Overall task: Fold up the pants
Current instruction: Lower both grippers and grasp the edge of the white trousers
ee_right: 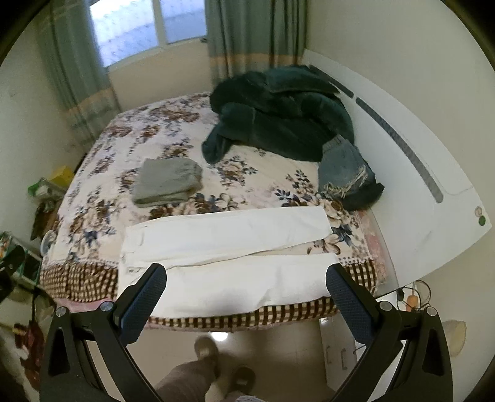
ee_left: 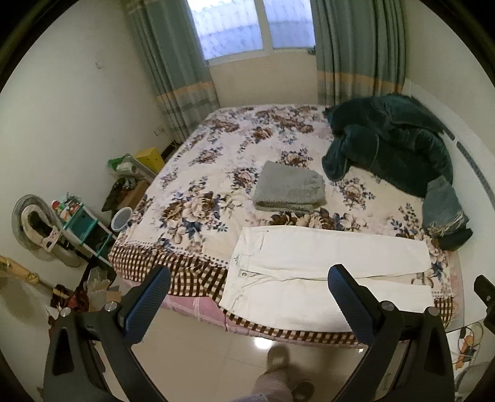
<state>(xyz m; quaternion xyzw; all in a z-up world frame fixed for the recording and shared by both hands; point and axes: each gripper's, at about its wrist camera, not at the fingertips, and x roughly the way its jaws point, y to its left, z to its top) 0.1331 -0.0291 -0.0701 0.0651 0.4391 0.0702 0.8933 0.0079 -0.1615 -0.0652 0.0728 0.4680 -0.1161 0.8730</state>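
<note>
i see the white pants (ee_left: pixel 328 272) spread flat along the near edge of the floral bed (ee_left: pixel 210 173) under a curtained window (ee_left: pixel 253 24), my left gripper (ee_left: pixel 247 278) and right gripper (ee_right: pixel 246 276) both wide apart and holding nothing, floor clutter at left too blurred to name.

My left black plastic gripper (ee_left: pixel 249 280) carries blue dimpled finger pads (ee_left: pixel 145 306) and silver screws; my right black plastic gripper (ee_right: pixel 247 280) matches; grey trousers (ee_right: pixel 188 375), brownish slippers (ee_right: pixel 206 348).
</note>
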